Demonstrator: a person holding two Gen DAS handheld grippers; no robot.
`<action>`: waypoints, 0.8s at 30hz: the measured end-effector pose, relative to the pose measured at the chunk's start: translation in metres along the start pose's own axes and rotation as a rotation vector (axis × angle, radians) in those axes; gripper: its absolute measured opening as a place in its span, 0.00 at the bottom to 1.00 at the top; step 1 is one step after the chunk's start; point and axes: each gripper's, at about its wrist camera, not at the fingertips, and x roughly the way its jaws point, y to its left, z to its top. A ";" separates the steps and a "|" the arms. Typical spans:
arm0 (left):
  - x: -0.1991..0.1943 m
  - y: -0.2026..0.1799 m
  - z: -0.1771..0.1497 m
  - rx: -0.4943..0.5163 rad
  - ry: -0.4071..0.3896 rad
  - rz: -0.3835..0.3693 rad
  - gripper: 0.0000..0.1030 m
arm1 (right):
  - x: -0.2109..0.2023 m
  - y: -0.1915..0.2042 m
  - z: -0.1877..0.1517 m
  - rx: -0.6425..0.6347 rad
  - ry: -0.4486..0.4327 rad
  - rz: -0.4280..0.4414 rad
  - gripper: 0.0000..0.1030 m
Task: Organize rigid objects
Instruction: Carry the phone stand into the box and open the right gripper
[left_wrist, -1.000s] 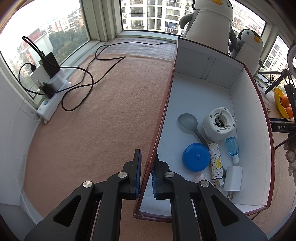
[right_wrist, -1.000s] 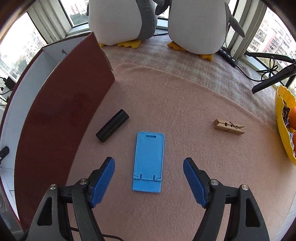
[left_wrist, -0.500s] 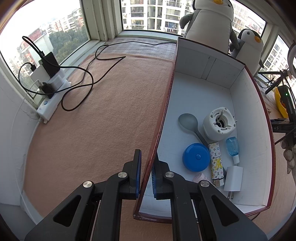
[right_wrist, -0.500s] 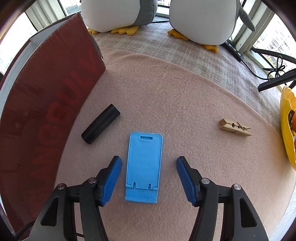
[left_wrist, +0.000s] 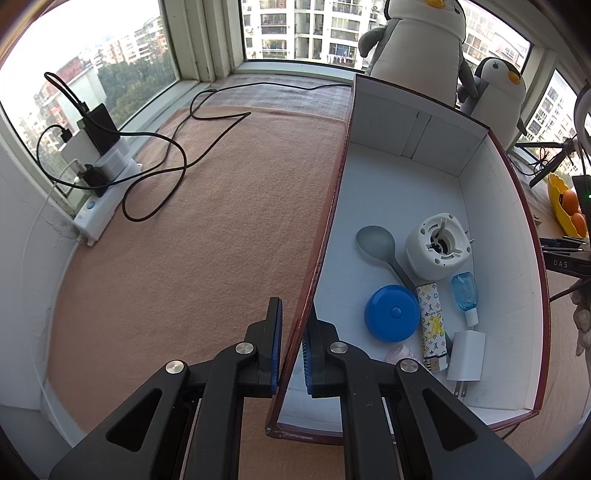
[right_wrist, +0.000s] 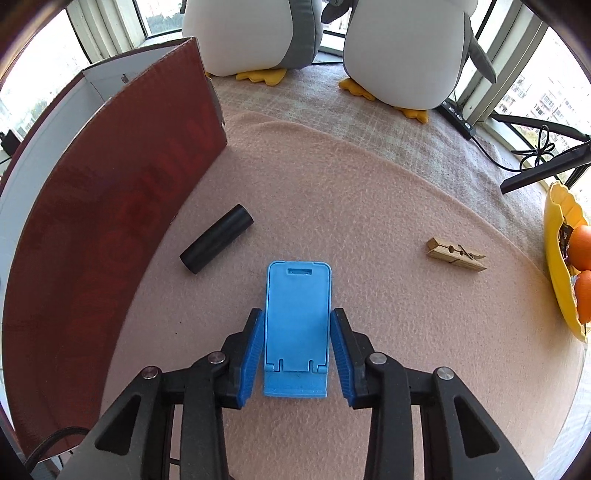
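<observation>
My right gripper (right_wrist: 297, 349) is closing on the blue stand (right_wrist: 297, 317), which lies flat on the blanket (right_wrist: 369, 206) right between my fingers. The pads (right_wrist: 253, 349) sit just beside its long edges; I cannot tell whether they press yet. My left gripper (left_wrist: 291, 345) is clamped on the near wall of the box (left_wrist: 495, 206), one finger outside, one inside, holding it steady.

The stand looks like thin, hard plastic: light, stiff, likely a bit slick along its smooth edges. It is folded flat, so I judge the lower half of the long sides is the place to pinch, low near the hinge end where the lip gives some thickness. Lying so flat, it may skid or tip up as the pads meet it.

Ahead and left of my right fingers lies a black tube (right_wrist: 216, 239), close to the box's outer wall; ahead and right, a clothespin (right_wrist: 456, 254). Only the right view shows these and the stand. Only the left view looks into the box: spoon (left_wrist: 376, 243), blue disc (left_wrist: 392, 312), white round part (left_wrist: 437, 245), small bottle (left_wrist: 464, 293), charger (left_wrist: 466, 354).
</observation>
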 end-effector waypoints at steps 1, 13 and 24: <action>0.000 0.000 0.000 0.001 0.000 0.000 0.08 | -0.006 0.002 -0.001 -0.006 -0.016 -0.004 0.32; 0.000 0.000 0.001 0.001 0.000 0.001 0.08 | -0.084 0.043 -0.003 -0.107 -0.193 -0.013 0.32; 0.000 0.000 0.001 0.001 0.001 0.000 0.08 | -0.128 0.081 -0.001 -0.197 -0.288 0.026 0.32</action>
